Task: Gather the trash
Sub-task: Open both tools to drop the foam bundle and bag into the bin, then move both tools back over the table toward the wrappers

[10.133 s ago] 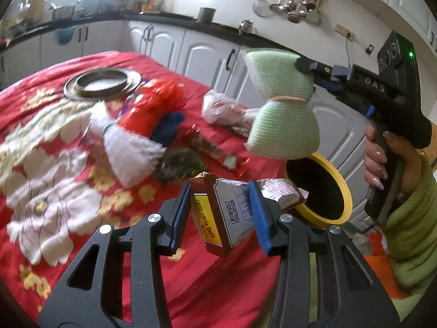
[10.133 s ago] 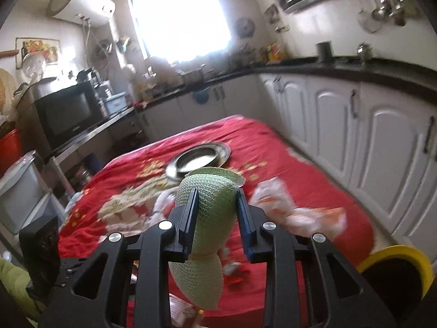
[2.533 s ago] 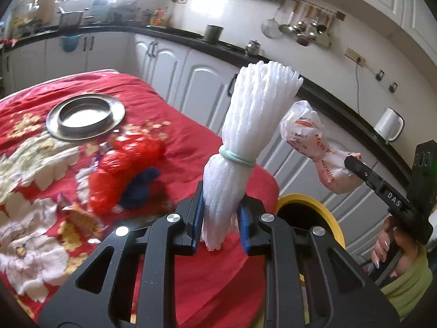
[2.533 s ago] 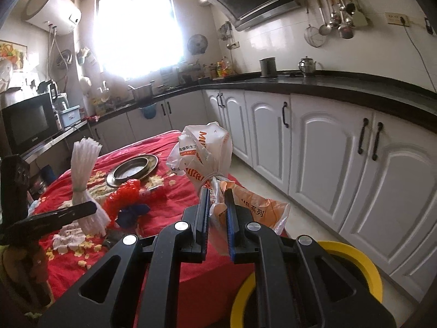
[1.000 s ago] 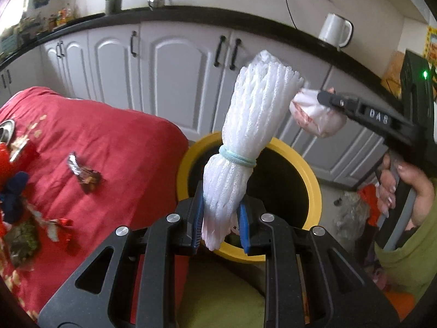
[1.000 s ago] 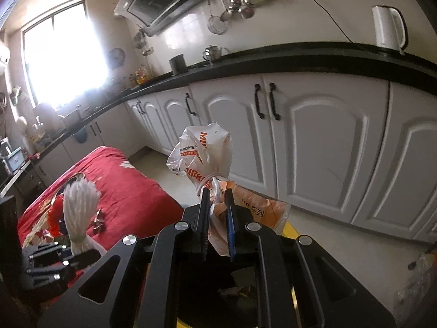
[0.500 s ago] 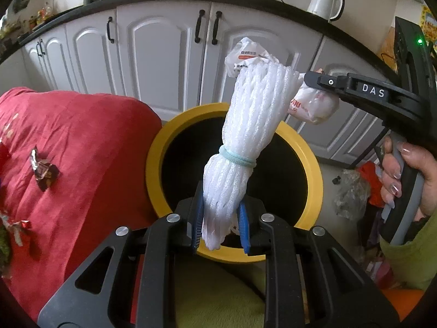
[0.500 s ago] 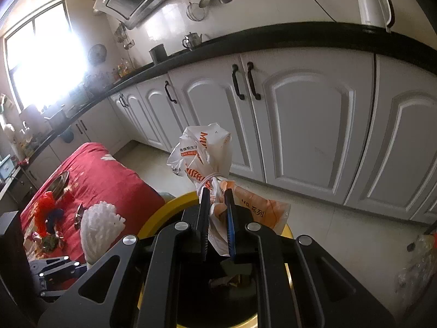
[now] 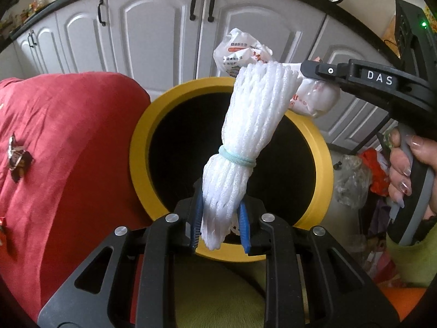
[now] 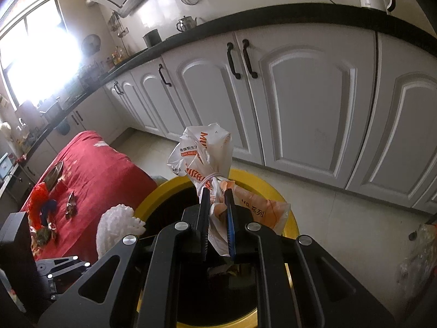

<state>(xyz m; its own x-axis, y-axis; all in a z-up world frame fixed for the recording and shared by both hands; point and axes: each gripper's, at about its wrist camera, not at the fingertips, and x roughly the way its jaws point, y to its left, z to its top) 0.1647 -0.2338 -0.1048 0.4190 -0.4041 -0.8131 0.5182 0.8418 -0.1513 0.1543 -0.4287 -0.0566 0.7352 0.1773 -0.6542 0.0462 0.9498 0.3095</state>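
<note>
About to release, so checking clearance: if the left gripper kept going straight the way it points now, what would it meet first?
Probably nothing solid: the left gripper, shut on the white foam net bundle, points into the dark mouth of the yellow-rimmed bin. It would likely enter the opening; the depth inside is unclear.

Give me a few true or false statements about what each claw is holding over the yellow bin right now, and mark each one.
1. The left claw grips a white foam net bundle. True.
2. A red rubber band ties that bundle. False: the band is pale green.
3. The right claw is open. False: it is shut on a knotted plastic bag.
4. Both items hang above the yellow bin. True.
5. The tablecloth beside the bin is blue. False: it is red.
</note>
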